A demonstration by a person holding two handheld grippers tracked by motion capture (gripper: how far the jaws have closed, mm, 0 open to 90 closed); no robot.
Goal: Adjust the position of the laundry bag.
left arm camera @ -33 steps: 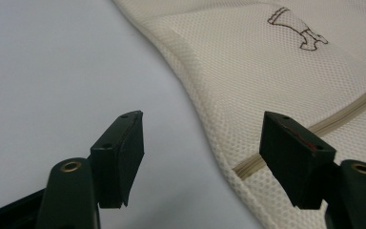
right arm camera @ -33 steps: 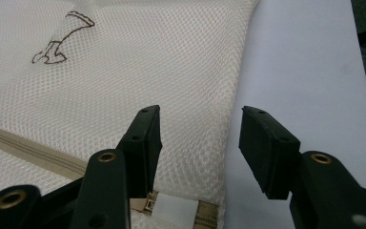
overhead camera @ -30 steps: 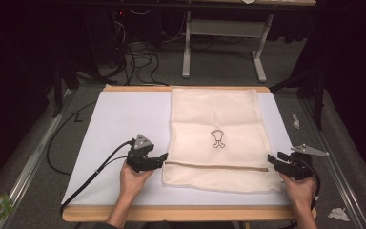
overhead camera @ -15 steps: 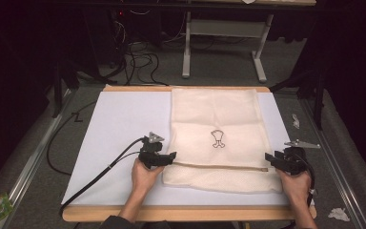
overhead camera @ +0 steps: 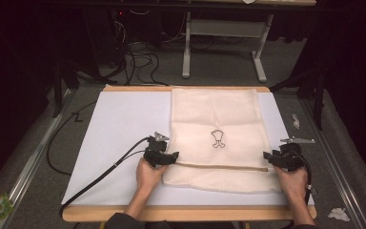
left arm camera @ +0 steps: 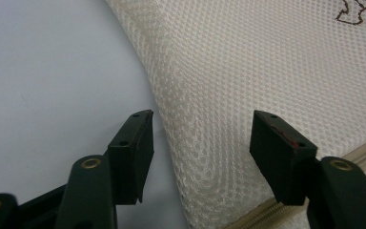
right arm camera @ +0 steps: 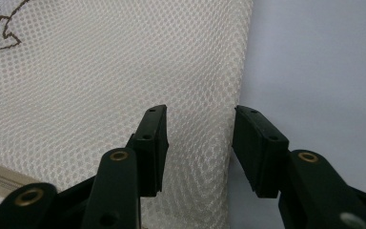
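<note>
A cream mesh bag (overhead camera: 217,136) with a small dark emblem (overhead camera: 217,139) and a zipper strip (overhead camera: 219,167) near its front lies flat on the white mat (overhead camera: 124,124). My left gripper (overhead camera: 175,156) sits at the bag's left edge by the zipper. In the left gripper view the mesh edge (left arm camera: 181,143) lies between the jaws, which have just been closing and stand apart. My right gripper (overhead camera: 267,156) is at the bag's right edge. In the right gripper view the mesh edge (right arm camera: 209,157) runs between its jaws, also just closing, pads not pressing.
The mat lies on a wooden table (overhead camera: 186,213). A black cable (overhead camera: 105,171) trails from the left gripper off the table's front left. Behind the table stand a metal frame (overhead camera: 224,47) and tangled cables (overhead camera: 138,52). Crumpled paper (overhead camera: 337,214) lies on the floor at right.
Both hands moved inward to the bag's side edges at the zipper line, the left one also sinking. Both pairs of jaws have narrowed around the mesh edges.
</note>
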